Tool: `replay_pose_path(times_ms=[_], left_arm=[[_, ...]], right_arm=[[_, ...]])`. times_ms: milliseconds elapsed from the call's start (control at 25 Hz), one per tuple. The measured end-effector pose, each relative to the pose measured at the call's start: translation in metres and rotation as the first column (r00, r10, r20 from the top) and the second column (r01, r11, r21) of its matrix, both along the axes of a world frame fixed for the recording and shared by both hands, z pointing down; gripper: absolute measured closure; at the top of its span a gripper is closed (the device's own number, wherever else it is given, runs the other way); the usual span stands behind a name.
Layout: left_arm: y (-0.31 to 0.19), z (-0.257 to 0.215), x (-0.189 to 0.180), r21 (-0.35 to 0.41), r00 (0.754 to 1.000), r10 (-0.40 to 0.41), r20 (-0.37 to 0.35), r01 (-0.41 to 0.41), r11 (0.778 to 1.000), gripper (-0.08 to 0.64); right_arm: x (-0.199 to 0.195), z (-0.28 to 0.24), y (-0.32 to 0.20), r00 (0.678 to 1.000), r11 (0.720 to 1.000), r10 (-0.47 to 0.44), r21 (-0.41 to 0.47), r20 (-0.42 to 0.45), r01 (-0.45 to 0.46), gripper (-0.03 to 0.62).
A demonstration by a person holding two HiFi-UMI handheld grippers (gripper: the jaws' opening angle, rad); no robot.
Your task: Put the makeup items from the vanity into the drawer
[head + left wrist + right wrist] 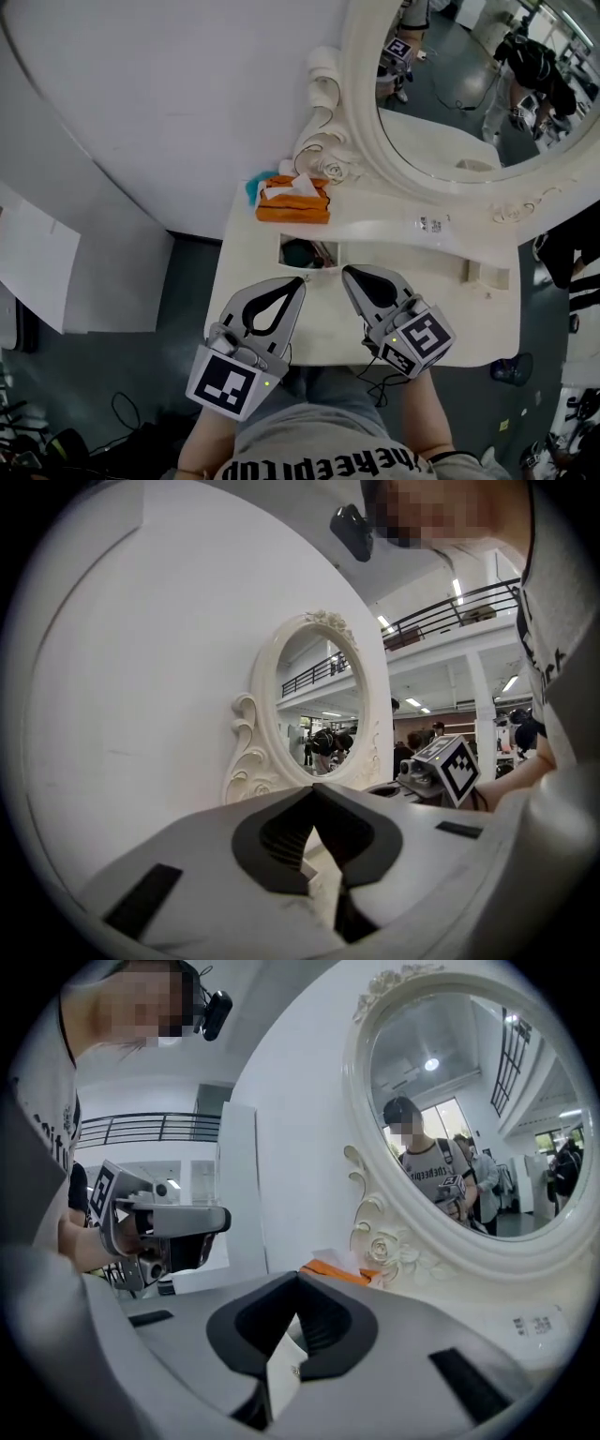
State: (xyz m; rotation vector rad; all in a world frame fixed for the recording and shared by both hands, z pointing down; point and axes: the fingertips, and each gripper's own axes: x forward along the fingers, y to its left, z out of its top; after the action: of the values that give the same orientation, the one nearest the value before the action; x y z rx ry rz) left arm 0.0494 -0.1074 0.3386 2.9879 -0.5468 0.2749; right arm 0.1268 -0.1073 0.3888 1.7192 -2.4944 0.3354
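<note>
Left gripper (pixel 300 280) and right gripper (pixel 345 270), both clenched on nothing, hover over the vanity (pixel 246 281). Dark items (pixel 302 253), seemingly makeup, lie in a crosswise recess (pixel 309 237) just ahead, about equally near both tips.

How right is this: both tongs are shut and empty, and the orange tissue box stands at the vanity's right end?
One thing is wrong: the head view shows the orange tissue box at the vanity's left end, near the mirror frame. The left tongs and right tongs are indeed shut and empty.
</note>
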Motion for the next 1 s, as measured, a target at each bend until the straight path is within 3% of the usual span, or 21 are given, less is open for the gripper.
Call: replay_pose_path(times_ms=[400, 1000], left_arm=[[0.031, -0.007, 0.021, 0.021, 0.991, 0.136, -0.018, -0.136, 0.991, 0.54], [0.08, -0.015, 0.041, 0.051, 0.95, 0.311, -0.037, -0.309, 0.95, 0.54]], right_arm=[[0.009, -0.034, 0.04, 0.994, 0.99, 0.11, 0.082, 0.009, -0.111, 0.578], [0.015, -0.065, 0.101, 0.965, 0.951, 0.262, 0.167, 0.014, -0.261, 0.578]])
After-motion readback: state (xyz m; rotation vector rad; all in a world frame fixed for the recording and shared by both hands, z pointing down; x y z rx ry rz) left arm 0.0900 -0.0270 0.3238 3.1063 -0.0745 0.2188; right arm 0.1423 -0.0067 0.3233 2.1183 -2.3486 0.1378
